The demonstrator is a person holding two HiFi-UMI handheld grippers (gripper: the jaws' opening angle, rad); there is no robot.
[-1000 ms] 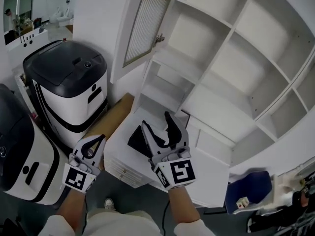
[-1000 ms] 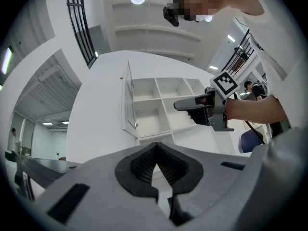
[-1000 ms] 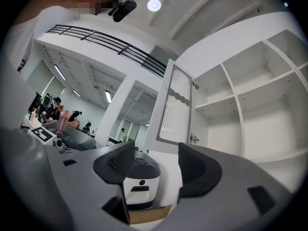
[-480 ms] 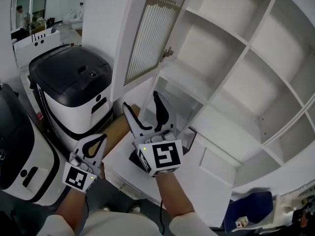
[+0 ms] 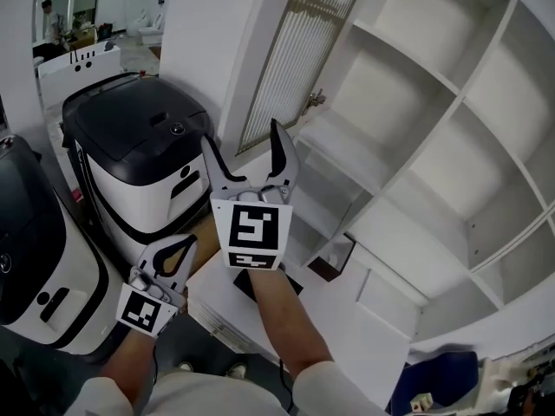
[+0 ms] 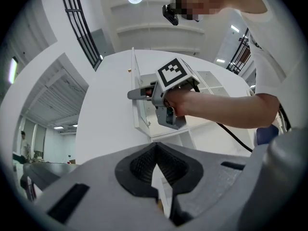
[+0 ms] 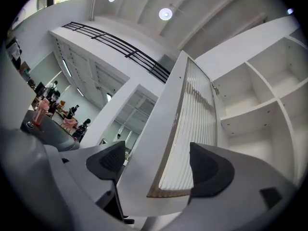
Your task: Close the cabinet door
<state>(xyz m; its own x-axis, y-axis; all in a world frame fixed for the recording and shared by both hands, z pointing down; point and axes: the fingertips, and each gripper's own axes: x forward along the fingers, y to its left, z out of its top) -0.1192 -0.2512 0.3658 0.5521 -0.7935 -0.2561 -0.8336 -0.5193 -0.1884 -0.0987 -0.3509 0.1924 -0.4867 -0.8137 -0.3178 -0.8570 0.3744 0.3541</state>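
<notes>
The white cabinet door [image 5: 290, 59] with a ribbed glass panel stands swung open to the left of the open shelves [image 5: 408, 137]. My right gripper [image 5: 243, 137] is raised to the door's lower edge, and its jaws are opening. In the right gripper view the door's bottom rail [image 7: 166, 177] lies between the two pads without touching them, with the right gripper [image 7: 156, 165] straddling it. My left gripper [image 5: 169, 254] hangs lower left, shut with nothing in it. The left gripper [image 6: 155, 174] looks up at the door [image 6: 137, 88] and the raised right arm.
Two black-and-white machines [image 5: 130, 146] [image 5: 26, 258] stand at the left. A low white drawer unit [image 5: 217, 306] sits below the door, with a dark item [image 5: 334, 258] on it. A blue object [image 5: 434, 388] lies at the bottom right.
My right gripper has risen from above the drawer unit to the door's lower edge, and its jaws have spread wider. The left gripper stays low, shifted slightly.
</notes>
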